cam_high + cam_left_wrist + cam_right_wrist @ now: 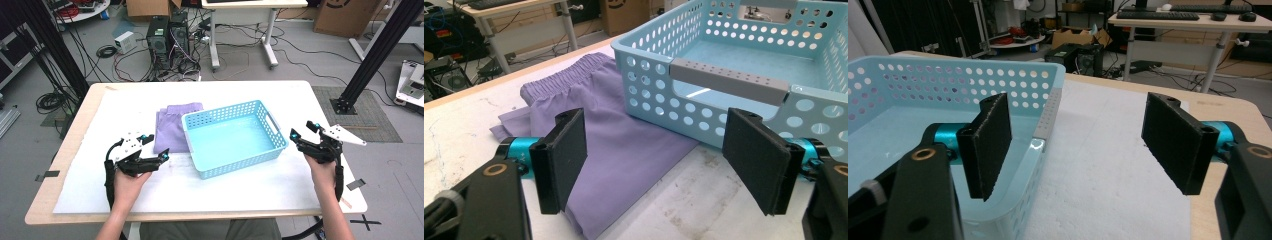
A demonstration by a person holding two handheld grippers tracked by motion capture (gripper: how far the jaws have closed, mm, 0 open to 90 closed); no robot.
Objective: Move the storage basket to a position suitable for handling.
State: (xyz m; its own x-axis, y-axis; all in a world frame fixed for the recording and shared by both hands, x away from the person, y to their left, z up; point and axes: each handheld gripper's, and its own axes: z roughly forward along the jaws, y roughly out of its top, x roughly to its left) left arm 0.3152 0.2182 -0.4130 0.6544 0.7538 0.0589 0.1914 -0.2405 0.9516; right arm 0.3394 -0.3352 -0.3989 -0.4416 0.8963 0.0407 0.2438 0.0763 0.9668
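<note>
- Lying folded and flat on the white table covering [210, 190], the lilac cloth shorts with a gathered waistband [170, 127] sit just left of the pale blue perforated plastic basket [272, 134], one edge touching or tucked under the basket's near wall.
- The basket holds nothing; its floor shows bare in the left gripper view and the right gripper view, so judging by this, the garment has not been put in.
- The left gripper [154, 148] hovers just beside the shorts, jaws spread wide with nothing between them; in its own view they frame the cloth [624, 150] and the basket's grey handle [729, 81].
- The right gripper [302, 131] waits at the basket's right end, jaws likewise spread and empty, one over the rim [1048, 107].
- Left to do, it seems: pinch the shorts, lift them and lower them inside.
</note>
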